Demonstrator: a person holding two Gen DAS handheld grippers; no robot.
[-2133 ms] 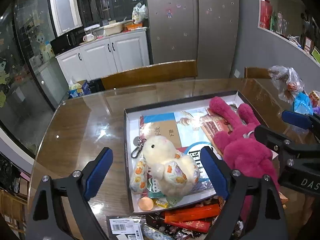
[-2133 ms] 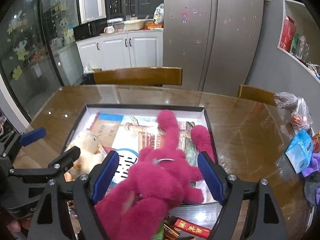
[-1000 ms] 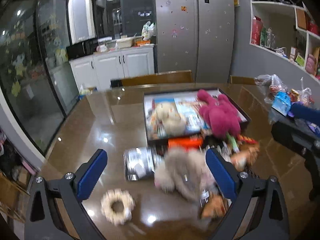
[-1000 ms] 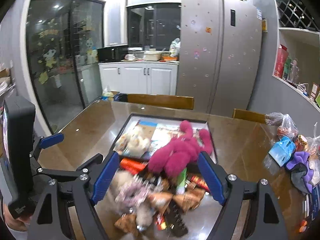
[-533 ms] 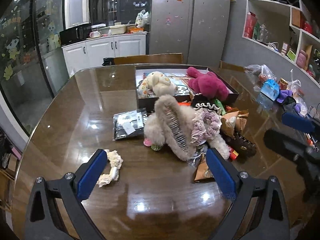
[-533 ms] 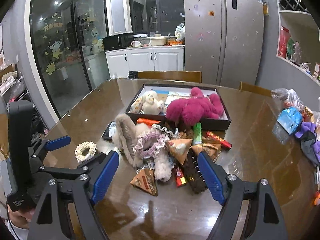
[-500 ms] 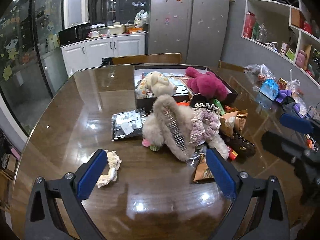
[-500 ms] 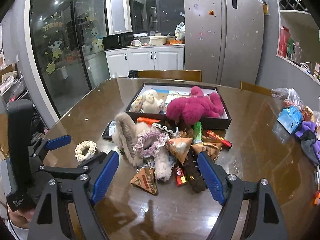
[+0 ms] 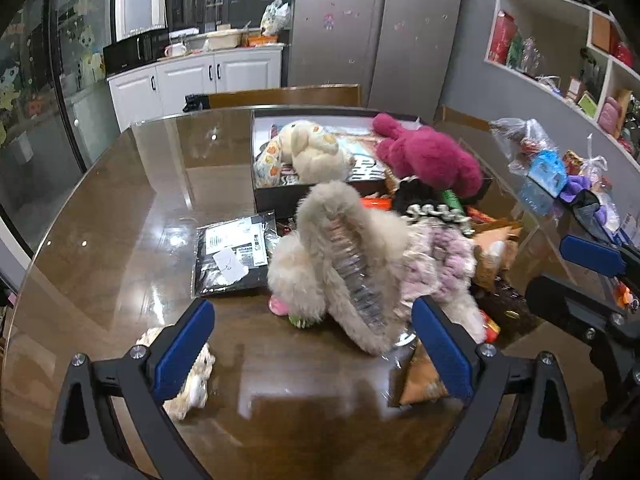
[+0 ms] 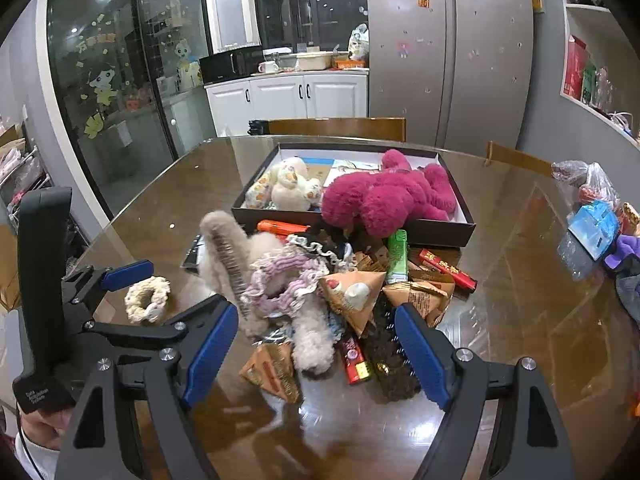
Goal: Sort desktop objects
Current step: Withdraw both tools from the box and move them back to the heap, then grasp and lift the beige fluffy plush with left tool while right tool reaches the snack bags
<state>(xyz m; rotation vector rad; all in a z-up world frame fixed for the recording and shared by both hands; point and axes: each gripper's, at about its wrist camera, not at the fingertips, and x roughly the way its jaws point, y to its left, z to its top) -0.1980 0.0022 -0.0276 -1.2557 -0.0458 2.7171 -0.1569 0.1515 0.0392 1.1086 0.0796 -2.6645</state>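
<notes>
Judging from the left wrist view, the sorting is only begun: the cream plush [image 9: 308, 156] and the magenta plush [image 9: 430, 160] lie in the black box [image 9: 276, 196] toward the far edge of the bench [image 9: 120, 208], while a pile led by a furry hair claw clip [image 9: 344, 264] sits unsorted at the bench's middle, touching the box's near wall. A black packet [image 9: 234, 258] lies just left of the pile, and a cream scrunchie [image 9: 192, 376] rests near the front edge. The left claw [image 9: 312, 350] hovers released and empty, pointing level at the pile.

In the right wrist view, the pile shows a lilac scrunchie [image 10: 280, 284], triangular snack packs [image 10: 352, 292], a green tube [image 10: 397, 256] and red bars [image 10: 448, 267], all outside the box. The right claw [image 10: 316, 354] hangs over the pile's near side, spread wide, grasping nothing.
</notes>
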